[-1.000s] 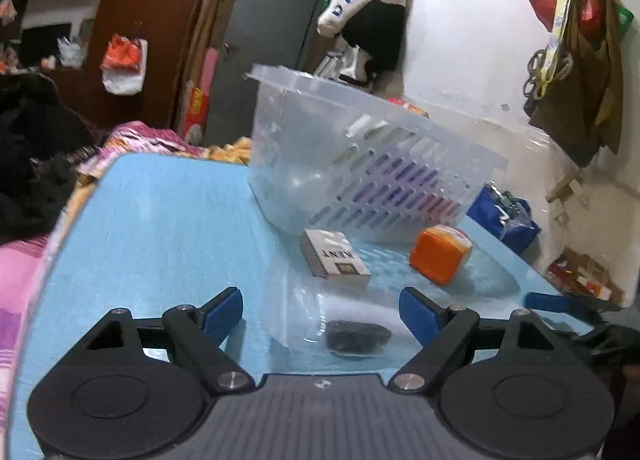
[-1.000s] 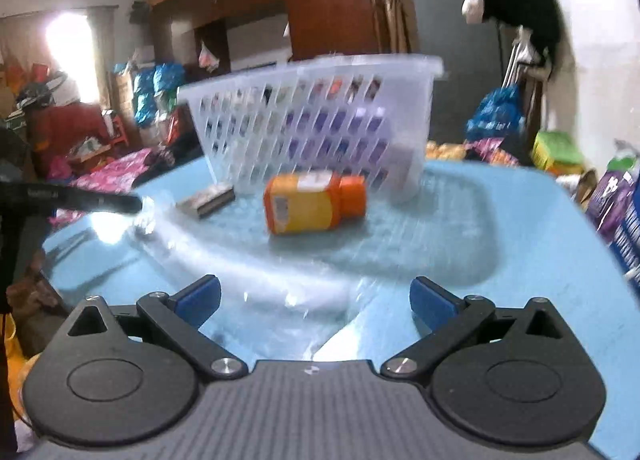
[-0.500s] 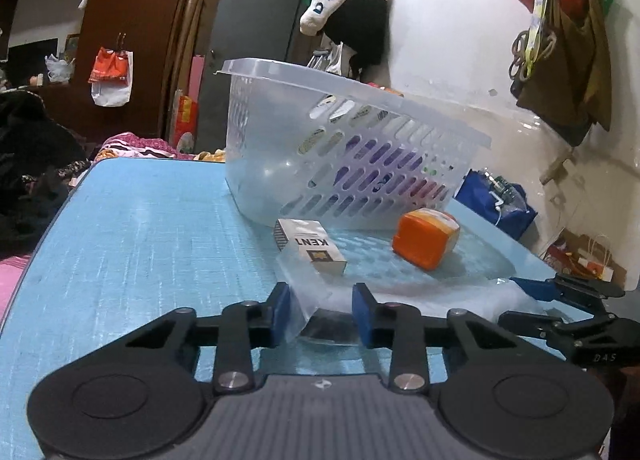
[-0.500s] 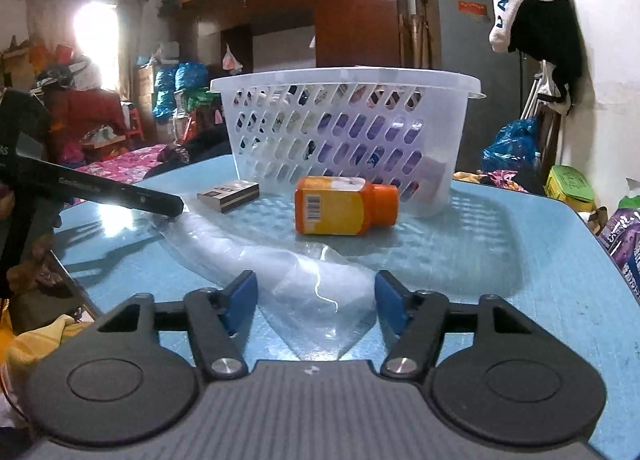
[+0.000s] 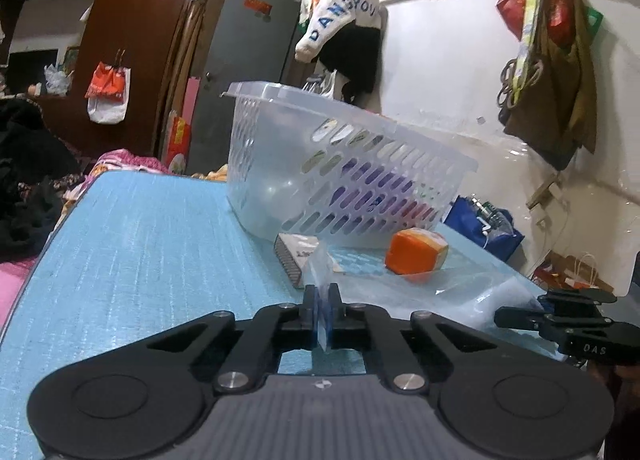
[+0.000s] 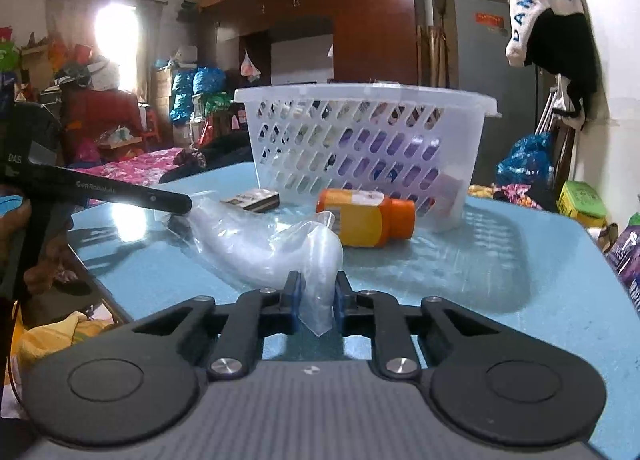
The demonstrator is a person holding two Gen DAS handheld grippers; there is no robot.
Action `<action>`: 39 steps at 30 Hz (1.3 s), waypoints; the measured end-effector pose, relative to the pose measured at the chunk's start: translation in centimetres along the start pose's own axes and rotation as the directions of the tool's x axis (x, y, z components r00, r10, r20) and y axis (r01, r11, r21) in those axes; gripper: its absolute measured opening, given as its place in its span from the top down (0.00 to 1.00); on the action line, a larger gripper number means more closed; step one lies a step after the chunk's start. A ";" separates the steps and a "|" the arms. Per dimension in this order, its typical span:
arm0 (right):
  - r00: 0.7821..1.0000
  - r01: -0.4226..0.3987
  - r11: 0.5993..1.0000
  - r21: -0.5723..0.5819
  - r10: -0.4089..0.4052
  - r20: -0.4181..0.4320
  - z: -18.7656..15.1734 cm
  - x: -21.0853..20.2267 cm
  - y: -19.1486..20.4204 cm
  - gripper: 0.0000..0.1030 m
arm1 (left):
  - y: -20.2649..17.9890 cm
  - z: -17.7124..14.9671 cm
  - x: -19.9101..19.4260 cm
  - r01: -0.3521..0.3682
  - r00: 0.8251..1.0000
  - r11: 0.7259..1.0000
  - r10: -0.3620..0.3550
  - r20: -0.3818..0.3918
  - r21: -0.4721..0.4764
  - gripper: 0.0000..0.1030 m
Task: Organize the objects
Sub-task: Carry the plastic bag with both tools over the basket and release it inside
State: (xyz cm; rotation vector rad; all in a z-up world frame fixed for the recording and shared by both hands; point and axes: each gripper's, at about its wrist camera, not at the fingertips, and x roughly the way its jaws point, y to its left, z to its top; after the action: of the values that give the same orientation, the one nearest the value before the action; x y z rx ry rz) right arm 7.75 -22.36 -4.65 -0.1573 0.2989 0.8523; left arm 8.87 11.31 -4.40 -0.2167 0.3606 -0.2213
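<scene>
Plastic is what I have in both tools at once: a clear plastic bag (image 6: pixel 276 248) lies crumpled across the near part of the blue tabletop (image 5: pixel 132 252), and each tool is clamped on one end of it. My left tool (image 5: pixel 321 310) has its blue pads pressed together on a thin fold of the film, which stands up between them. My right tool (image 6: pixel 316 300) is closed on a thicker bunch of the same bag, the pads squeezing it from both sides, with a small tail of film hanging below them. From the right wrist camera I see the left tool (image 6: pixel 176 203) coming in from the left, its tip on the far end of the bag; from the left wrist camera the right tool (image 5: pixel 516 318) shows at the right edge, against the bag's other end.

Beyond the bag, an orange bottle (image 6: pixel 366 221) lies on its side, cap pointing right in the right wrist view. To its left lies a cigarette pack (image 6: pixel 252 199), flat on the tabletop. Just behind both stands a translucent slotted basket (image 6: pixel 360 139), upright; I can make out something pale through its wall but cannot tell what. Bottle and pack are both outside the basket, near its front wall.
</scene>
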 end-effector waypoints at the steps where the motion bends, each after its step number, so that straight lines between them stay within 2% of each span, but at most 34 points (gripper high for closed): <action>1: 1.000 0.003 1.000 -0.003 -0.003 0.006 0.1 -0.1 0.0 0.83 | -0.2 0.0 -0.1 0.004 1.000 1.000 -0.004 0.007 0.008 0.95; 11: 0.998 0.010 1.000 -0.017 -0.009 0.062 1.5 -1.6 -0.2 0.83 | -1.0 0.7 -0.9 0.026 0.998 1.000 -0.027 0.064 0.012 0.95; 24: 0.992 0.023 1.000 -0.018 -0.021 0.122 4.0 -2.7 -1.3 0.83 | -3.1 3.5 -2.2 0.038 0.989 0.999 -0.042 0.143 0.031 0.95; 31: 0.982 0.035 0.999 -0.019 -0.031 0.189 8.8 -3.1 -3.2 0.83 | -5.6 8.5 -2.6 0.027 0.978 0.995 -0.047 0.203 0.097 0.95; 39: 0.976 0.073 0.997 -0.026 -0.066 0.209 15.1 0.6 -6.3 0.83 | -6.2 16.4 0.1 -0.028 0.973 0.992 -0.001 0.230 0.121 0.95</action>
State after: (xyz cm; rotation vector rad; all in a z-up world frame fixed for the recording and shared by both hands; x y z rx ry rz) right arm 15.89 -22.16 9.56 -0.1079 0.0818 0.7976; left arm 13.95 8.16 12.12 -0.1160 0.1175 -0.2016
